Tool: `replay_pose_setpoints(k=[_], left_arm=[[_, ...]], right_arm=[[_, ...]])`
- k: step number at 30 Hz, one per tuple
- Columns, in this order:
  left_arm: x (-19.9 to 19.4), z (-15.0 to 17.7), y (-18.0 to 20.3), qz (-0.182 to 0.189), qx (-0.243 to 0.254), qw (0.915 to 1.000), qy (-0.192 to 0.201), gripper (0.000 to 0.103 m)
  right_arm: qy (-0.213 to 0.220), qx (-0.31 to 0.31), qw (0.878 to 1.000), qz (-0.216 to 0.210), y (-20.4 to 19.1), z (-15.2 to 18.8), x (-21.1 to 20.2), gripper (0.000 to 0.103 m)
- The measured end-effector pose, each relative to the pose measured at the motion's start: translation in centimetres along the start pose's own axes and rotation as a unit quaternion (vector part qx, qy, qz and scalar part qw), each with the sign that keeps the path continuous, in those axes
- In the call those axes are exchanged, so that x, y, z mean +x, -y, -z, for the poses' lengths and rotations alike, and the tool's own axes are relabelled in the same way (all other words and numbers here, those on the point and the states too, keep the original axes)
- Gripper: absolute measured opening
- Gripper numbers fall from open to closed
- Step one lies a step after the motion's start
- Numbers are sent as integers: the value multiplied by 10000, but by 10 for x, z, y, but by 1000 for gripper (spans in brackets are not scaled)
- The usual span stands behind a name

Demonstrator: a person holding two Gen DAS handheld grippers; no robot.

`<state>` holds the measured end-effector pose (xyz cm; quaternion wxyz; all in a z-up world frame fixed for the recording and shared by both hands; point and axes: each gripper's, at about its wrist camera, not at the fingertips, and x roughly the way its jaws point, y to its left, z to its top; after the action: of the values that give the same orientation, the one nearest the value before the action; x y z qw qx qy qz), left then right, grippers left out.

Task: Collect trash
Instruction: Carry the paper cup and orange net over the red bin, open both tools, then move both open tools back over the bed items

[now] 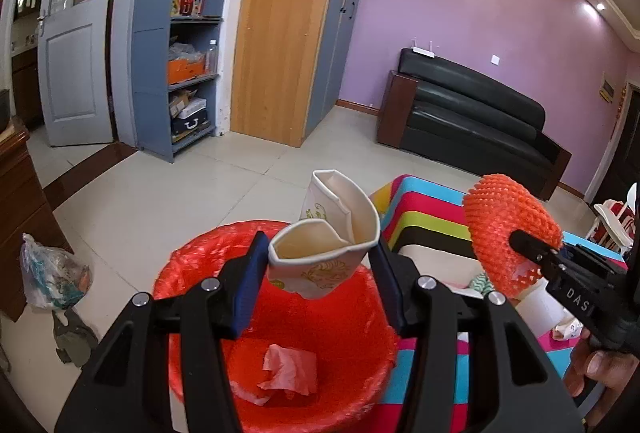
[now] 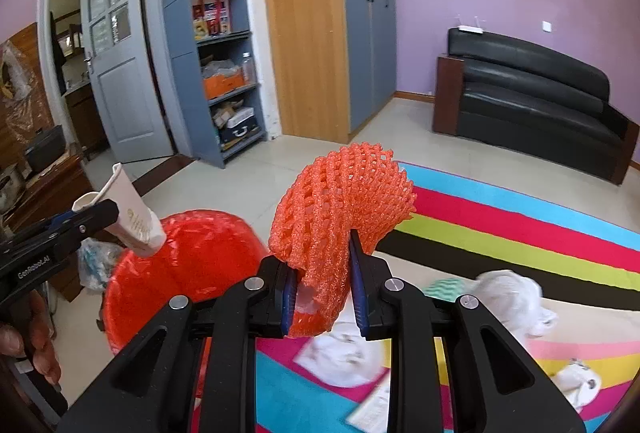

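My left gripper (image 1: 320, 253) is shut on a crushed white paper cup (image 1: 332, 233) and holds it over the red-lined trash bin (image 1: 192, 265). A pink crumpled tissue (image 1: 290, 371) lies inside the bin. My right gripper (image 2: 324, 273) is shut on an orange foam fruit net (image 2: 340, 201), held up right of the bin (image 2: 192, 261). The cup (image 2: 132, 217) and left gripper (image 2: 86, 219) show at the left of the right wrist view. The net (image 1: 504, 229) and right gripper (image 1: 532, 245) show at the right of the left wrist view.
A striped colourful mat (image 2: 520, 233) lies on the tiled floor with white crumpled paper (image 2: 512, 301) and other scraps (image 2: 344, 353) on it. A filled plastic bag (image 1: 52, 273) sits left of the bin by a wooden cabinet (image 1: 20, 217). A black sofa (image 1: 472, 113) stands behind.
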<state>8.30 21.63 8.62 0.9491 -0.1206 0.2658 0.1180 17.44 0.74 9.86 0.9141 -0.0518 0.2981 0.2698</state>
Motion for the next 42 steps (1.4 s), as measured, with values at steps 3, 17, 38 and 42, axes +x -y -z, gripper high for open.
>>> replay_pose_setpoints(k=[3, 17, 38, 42], left_arm=[[-3, 0, -12, -70, -63, 10000, 11, 50], [-14, -3, -51, -260, -375, 9989, 48, 50], [-17, -4, -62, -273, -586, 9979, 65, 60], [-15, -4, -60, -239, -566, 9981, 59, 60]], right_arm=[[-30, -84, 9999, -115, -17, 0, 6, 24], [-195, -403, 9974, -561, -71, 9, 28, 24], [-288, -493, 9958, -712, -87, 15, 42, 49], [-254, -467, 9965, -647, -80, 16, 38, 52]])
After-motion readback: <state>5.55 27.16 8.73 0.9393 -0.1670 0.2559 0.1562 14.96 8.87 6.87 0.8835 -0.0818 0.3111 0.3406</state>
